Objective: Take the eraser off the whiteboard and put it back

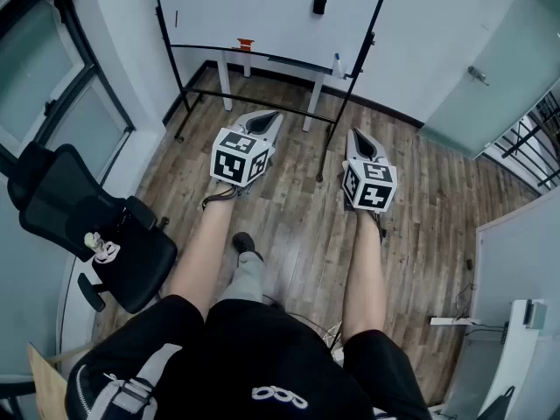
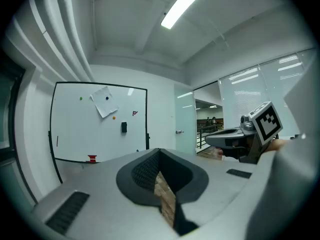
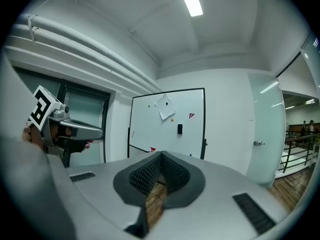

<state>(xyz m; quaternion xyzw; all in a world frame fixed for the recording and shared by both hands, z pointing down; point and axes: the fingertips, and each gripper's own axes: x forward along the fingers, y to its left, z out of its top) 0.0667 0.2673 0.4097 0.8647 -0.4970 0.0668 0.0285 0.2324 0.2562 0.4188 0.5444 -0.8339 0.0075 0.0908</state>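
The small black rectangular eraser (image 1: 319, 4) is sitting on the white whiteboard w/ black frame (image 1: 254, 11), in its upper right part, well apart from both grippers. The left gripper (image 1: 263, 122) and the right gripper (image 1: 363, 142) are hovering side by side above the brown wood-plank floor (image 1: 289, 221), pointing approx. toward the board. Both are holding their fingers pressed together, empty.

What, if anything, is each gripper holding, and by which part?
Nothing is held: the left gripper and the right gripper are both shut and empty, and the eraser sits on the whiteboard.
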